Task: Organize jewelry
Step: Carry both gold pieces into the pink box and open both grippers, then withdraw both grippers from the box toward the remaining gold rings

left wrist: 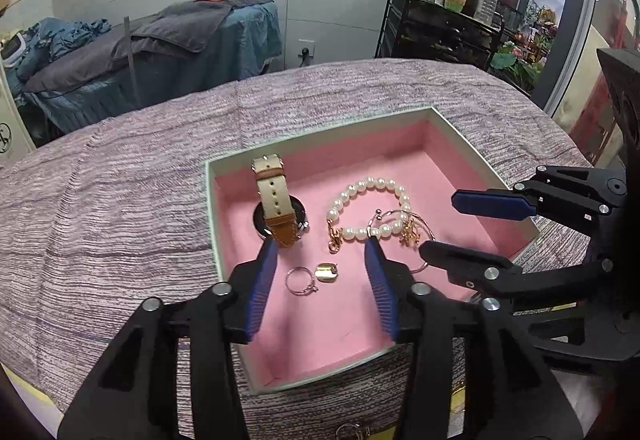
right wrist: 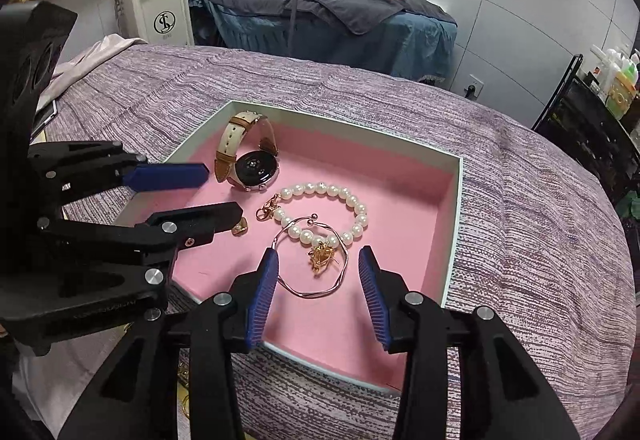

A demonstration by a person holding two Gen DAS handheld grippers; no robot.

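I have both grippers hovering over the open box (left wrist: pixel 448 128), a pale-rimmed tray with a pink lining that sits on a bed covered in a purple woven blanket (left wrist: pixel 120 180). My left gripper (left wrist: pixel 320 240) has its blue pads spread apart with nothing between them; below the gap, on the pink lining, lie a thin ring (left wrist: pixel 301 281) and a small gold earring (left wrist: pixel 327 271) just beside each other. My right gripper (right wrist: pixel 314 256) is also spread wide and holds nothing; from its camera I see a thin rose-gold bangle (right wrist: pixel 316 290) on the lining between the fingers, with a small gold charm (right wrist: pixel 322 256) lying inside its loop.

The pearl bracelet (left wrist: pixel 366 212) lies near the middle of the box, its gold clasp toward the watch side, and the bangle overlaps its near strand. The watch (right wrist: pixel 250 160), with a cream and tan leather strap, lies on its side in the far left part of the box, case back facing the right camera. In the left camera, the right gripper reaches in from the right over the box edge; in the right camera, the left gripper comes in from the left, its lower finger close to the gold earring
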